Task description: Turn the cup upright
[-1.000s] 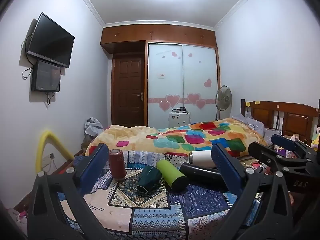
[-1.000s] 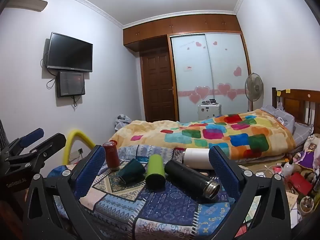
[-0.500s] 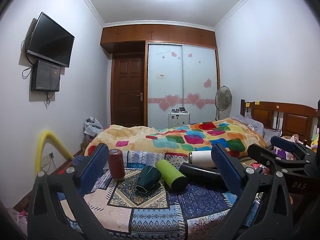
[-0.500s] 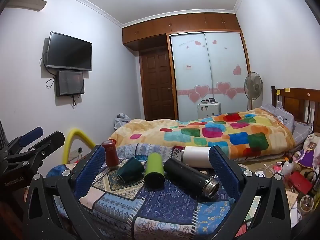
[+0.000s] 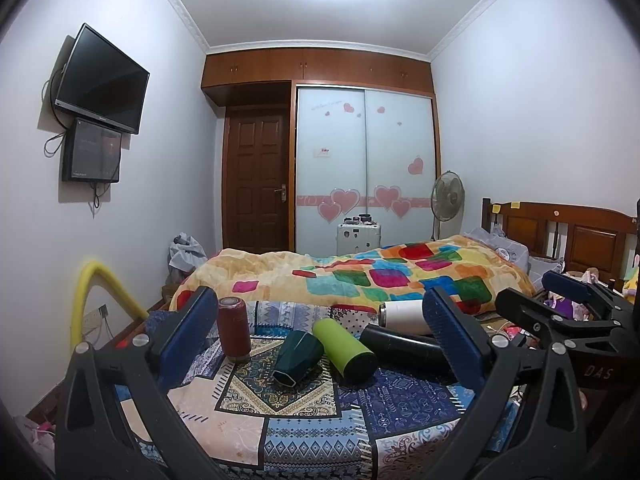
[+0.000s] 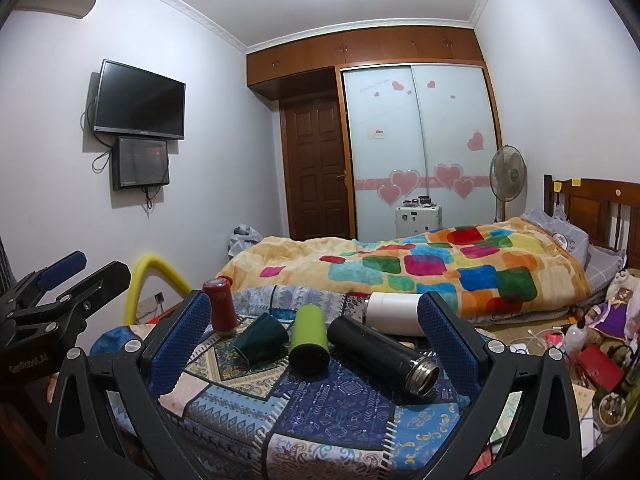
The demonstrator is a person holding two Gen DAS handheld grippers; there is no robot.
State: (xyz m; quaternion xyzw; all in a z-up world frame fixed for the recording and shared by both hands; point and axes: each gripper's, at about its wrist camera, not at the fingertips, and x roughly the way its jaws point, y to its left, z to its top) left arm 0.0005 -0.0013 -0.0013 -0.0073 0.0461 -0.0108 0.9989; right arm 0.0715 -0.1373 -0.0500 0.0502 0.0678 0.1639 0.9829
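Cups lie toppled across the patterned cloth (image 5: 304, 432) on the worktop: a dark green cup (image 5: 298, 357) on its side with its mouth toward us, a lime green cup (image 5: 344, 345) touching it on the right, then a black flask (image 6: 380, 354) and a white flask (image 6: 394, 314) behind, while a red flask (image 5: 234, 330) stands on end at the left. We judge nothing is flipped yet. Our left tongs (image 5: 320, 344) hang wide open and empty, short of the cups; our right tongs (image 6: 314, 344) are equally spread and hold nothing. To do this well, we should pick one cup, probably the dark green one since it sits nearest the left tongs, straddle its body across the middle, close firmly, then rotate about the base and set it down clear of its lime neighbour so neither rolls.
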